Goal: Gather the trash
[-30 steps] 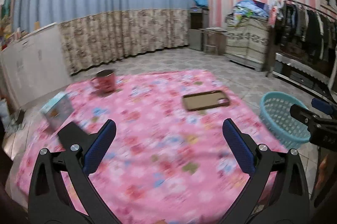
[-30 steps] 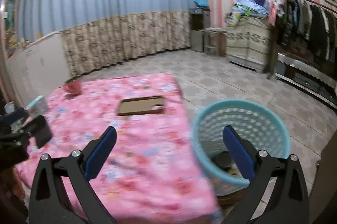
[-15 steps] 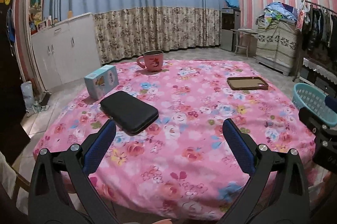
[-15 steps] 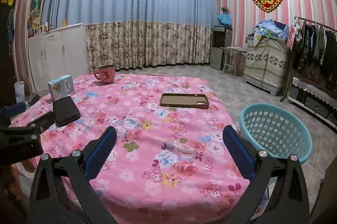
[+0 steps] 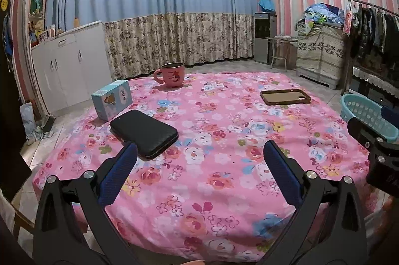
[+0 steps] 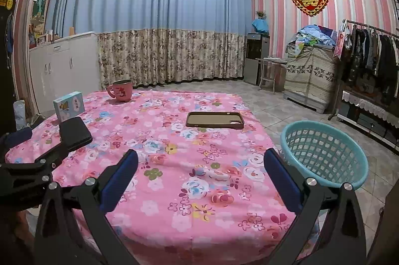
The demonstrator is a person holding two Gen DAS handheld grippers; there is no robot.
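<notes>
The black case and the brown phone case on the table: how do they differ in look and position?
The black case is closed, dark and padded-looking; the brown phone case lies open side up, showing a tan inside and a camera cutout. The black case lies near the blue box on the left; the brown phone case lies nearer the teal basket. Both lie flat on the floral cloth, untouched.

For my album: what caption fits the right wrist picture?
Open right gripper above a flowery pink tablecloth, teal basket waiting beside it.
</notes>
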